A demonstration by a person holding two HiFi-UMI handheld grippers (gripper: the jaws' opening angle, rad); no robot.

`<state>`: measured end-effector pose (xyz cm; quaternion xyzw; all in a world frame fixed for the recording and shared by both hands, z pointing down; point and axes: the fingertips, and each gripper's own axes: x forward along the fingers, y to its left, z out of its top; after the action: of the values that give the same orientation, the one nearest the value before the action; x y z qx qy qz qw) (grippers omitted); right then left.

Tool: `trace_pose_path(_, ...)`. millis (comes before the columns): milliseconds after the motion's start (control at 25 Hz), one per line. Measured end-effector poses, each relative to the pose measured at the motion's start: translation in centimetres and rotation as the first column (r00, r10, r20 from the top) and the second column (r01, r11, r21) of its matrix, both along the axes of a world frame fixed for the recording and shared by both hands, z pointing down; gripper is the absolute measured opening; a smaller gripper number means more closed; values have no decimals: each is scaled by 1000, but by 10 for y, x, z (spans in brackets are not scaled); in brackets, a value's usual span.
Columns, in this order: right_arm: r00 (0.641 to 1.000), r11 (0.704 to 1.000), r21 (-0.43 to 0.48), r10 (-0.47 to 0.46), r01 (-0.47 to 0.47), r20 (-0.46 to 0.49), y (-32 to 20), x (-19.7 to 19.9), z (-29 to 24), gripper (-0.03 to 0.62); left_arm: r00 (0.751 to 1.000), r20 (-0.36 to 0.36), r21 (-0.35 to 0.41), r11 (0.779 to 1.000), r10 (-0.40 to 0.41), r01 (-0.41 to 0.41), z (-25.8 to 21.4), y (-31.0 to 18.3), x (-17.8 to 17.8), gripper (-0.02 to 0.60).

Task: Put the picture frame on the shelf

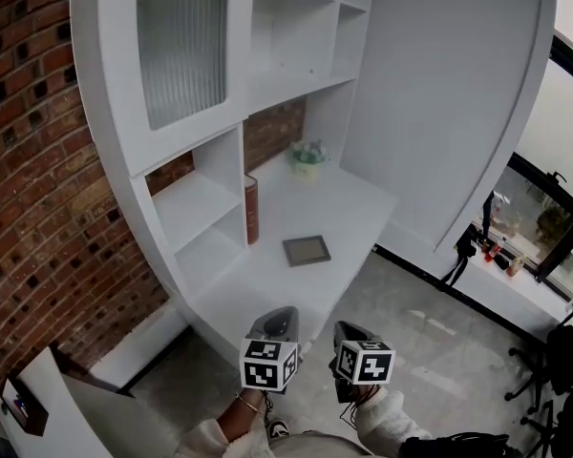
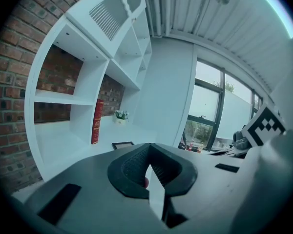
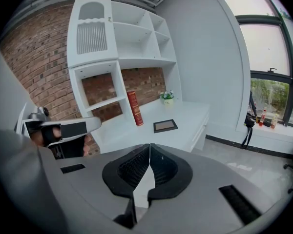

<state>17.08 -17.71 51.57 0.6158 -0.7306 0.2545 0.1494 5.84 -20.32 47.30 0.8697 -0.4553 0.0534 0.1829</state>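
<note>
A dark-rimmed picture frame (image 1: 307, 250) lies flat on the white desk surface (image 1: 358, 208) of the shelf unit, well ahead of both grippers. It shows small in the left gripper view (image 2: 122, 145) and in the right gripper view (image 3: 165, 126). My left gripper (image 1: 277, 317) and right gripper (image 1: 350, 332) hang side by side low over the floor, short of the desk's front edge. The left gripper (image 2: 147, 148) is shut and holds nothing. Shut and empty too is the right gripper (image 3: 149, 148).
A red book (image 1: 251, 210) stands against the shelf divider, and a small potted plant (image 1: 307, 157) sits at the back of the desk. White open shelves (image 1: 196, 203) rise on the left against a brick wall. A windowsill with bottles (image 1: 501, 256) lies to the right.
</note>
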Motion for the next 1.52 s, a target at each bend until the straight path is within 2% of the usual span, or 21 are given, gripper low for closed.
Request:
trace_pose_path(280,1000,999,-34,-25,25,8,-14,-6,15,25,1000,17,-56,998,-13,14,22,-10,-6,8)
trace_pose_path(520,997,996,-56,-67,68,32,-32,-12,30,25,998,40,-90,994,-56,59,39,-23,-12,8)
trace_pose_path(920,983,984,-26,-175,177,48,-110,0,24,25,984,73,-83,983,-160,166,35,-81,-2,8)
trace_pose_path(1200,951,950,-66,-302,306,65,-163,-10,34,25,958,90,-129,951,-271,281,50,-117,-4,8)
trace_pose_path(1520,892,884,-123,-448,452,58,-205,-15,46,25,918,111,-213,894,-380,395,75,-145,-1,8)
